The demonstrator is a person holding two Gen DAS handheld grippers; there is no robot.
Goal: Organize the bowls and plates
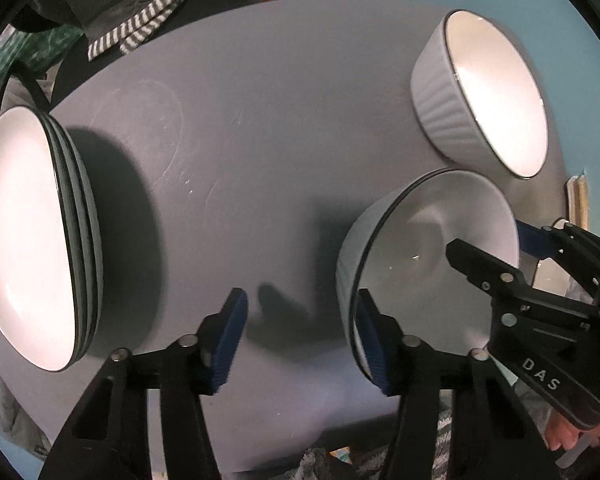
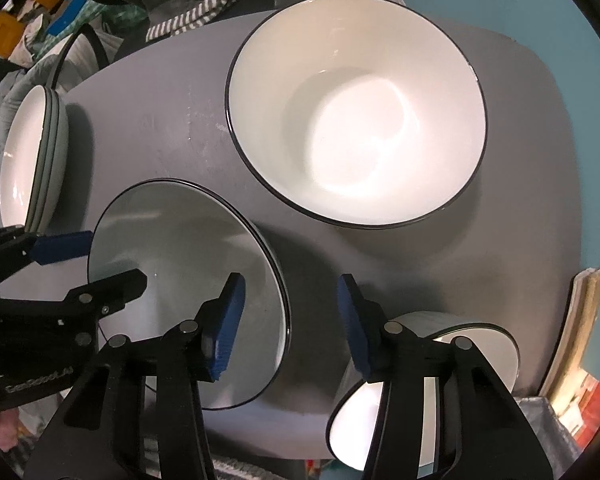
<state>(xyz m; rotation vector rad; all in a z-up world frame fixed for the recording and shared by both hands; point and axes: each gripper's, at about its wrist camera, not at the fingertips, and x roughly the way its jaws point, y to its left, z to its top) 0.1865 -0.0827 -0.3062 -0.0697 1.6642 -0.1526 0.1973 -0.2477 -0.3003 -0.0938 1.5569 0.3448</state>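
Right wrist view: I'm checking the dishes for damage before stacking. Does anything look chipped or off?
One thing: the large white dark-rimmed bowl shows a small white break in its rim line at the upper right, possibly a chip or only glare. The grey table has faint pale scuffs. Nothing is spilled.

Counted three bowls: large one (image 2: 356, 112), middle one (image 2: 188, 292), small one (image 2: 424, 392) at table edge. Plates in single stack (image 1: 32, 236), apparently three rims, edges blurred. Two grippers, left (image 1: 302, 338) and right (image 2: 290, 326).
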